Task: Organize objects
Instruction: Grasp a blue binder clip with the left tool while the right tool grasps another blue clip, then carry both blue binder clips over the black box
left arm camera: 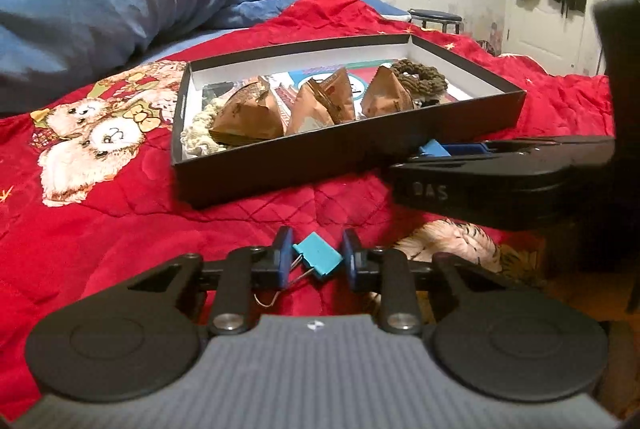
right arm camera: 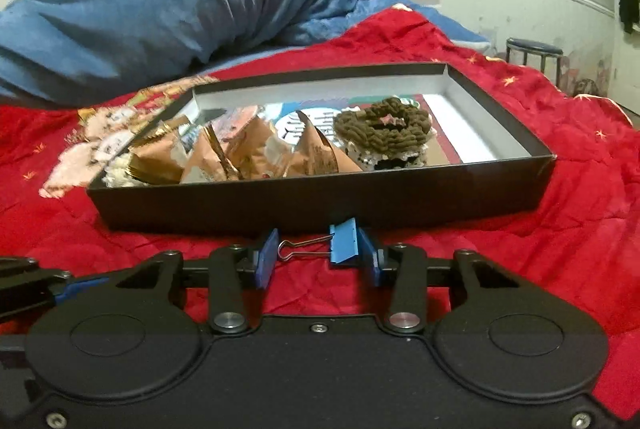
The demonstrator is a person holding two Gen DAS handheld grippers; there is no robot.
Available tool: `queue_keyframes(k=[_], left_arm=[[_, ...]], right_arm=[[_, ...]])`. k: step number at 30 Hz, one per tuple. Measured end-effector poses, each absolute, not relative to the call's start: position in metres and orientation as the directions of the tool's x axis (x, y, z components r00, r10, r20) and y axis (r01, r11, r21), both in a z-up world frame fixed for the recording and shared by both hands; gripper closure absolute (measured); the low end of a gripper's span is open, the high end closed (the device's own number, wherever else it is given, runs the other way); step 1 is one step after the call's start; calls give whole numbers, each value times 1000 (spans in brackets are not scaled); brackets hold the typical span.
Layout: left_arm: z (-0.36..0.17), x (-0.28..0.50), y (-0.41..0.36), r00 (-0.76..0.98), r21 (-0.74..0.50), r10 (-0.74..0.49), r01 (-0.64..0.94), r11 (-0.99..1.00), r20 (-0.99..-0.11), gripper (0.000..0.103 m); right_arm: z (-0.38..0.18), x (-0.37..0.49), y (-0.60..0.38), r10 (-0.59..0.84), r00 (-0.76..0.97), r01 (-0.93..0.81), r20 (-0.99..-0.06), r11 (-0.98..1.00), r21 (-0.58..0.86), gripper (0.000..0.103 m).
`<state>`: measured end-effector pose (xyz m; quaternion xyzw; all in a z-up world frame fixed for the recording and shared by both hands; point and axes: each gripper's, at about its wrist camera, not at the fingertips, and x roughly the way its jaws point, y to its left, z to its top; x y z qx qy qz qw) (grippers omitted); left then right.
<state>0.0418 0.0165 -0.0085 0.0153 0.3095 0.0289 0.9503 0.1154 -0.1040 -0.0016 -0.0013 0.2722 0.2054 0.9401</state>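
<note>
Two binder clips: my left gripper [left arm camera: 316,257] pinches a teal binder clip [left arm camera: 318,259], wire handles half hidden; my right gripper [right arm camera: 318,259] squeezes a blue binder clip [right arm camera: 343,243] lengthwise.

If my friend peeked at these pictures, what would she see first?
Probably the bright red quilt with teddy bears on it, spread over the bed. On it sits a black tray holding brown paper packets and a fuzzy brown scrunchie. In front of the tray, each gripper has a blue binder clip between its fingers: left gripper, right gripper.
</note>
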Motion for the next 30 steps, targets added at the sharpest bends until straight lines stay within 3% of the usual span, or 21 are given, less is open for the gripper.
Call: queue_keyframes(k=[17, 28, 30], left_arm=[[1, 39, 20, 856, 59, 80, -58, 997, -511, 73], [26, 41, 39, 965, 78, 119, -103, 992, -233, 73], [28, 48, 46, 970, 66, 112, -100, 993, -217, 73]], right_arm=[[13, 99, -127, 422, 818, -380, -390, 906, 186, 61], [17, 94, -148, 459, 829, -373, -319, 880, 295, 61], [17, 99, -148, 464, 828, -376, -315, 876, 303, 61]])
